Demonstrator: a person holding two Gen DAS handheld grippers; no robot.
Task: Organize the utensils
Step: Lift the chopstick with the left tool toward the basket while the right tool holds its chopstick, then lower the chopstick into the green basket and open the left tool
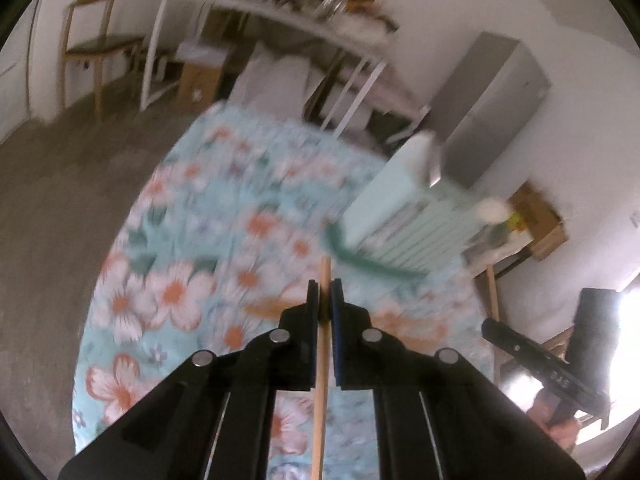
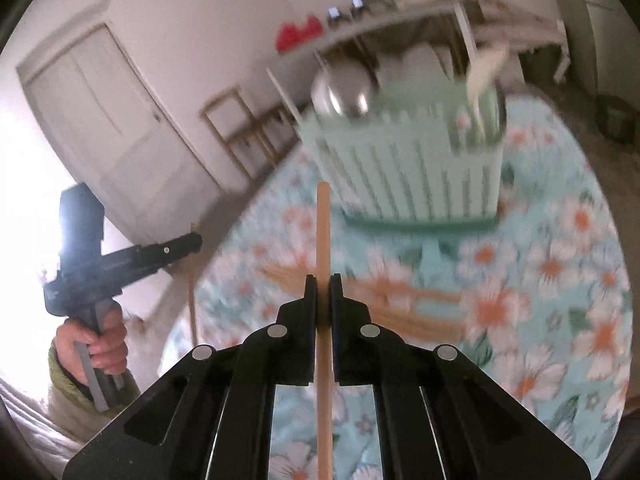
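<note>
My left gripper (image 1: 324, 290) is shut on a wooden chopstick (image 1: 322, 380) that runs upright between its jaws, above the floral tablecloth (image 1: 192, 280). My right gripper (image 2: 323, 286) is shut on another wooden chopstick (image 2: 323, 232). A mint-green slatted utensil rack (image 2: 416, 160) stands ahead on a dark green tray; it also shows in the left wrist view (image 1: 400, 224). It holds a steel ladle (image 2: 346, 92) and white utensils (image 2: 482, 76). Several loose chopsticks (image 2: 404, 304) lie on the cloth below the right gripper. Both views are blurred by motion.
The round table's edge (image 1: 100, 264) drops to a concrete floor. A cluttered white shelf table (image 1: 280, 12), a wooden chair (image 1: 92, 44) and a grey cabinet (image 1: 492, 104) stand behind. A door (image 2: 108, 120) is at left of the right wrist view.
</note>
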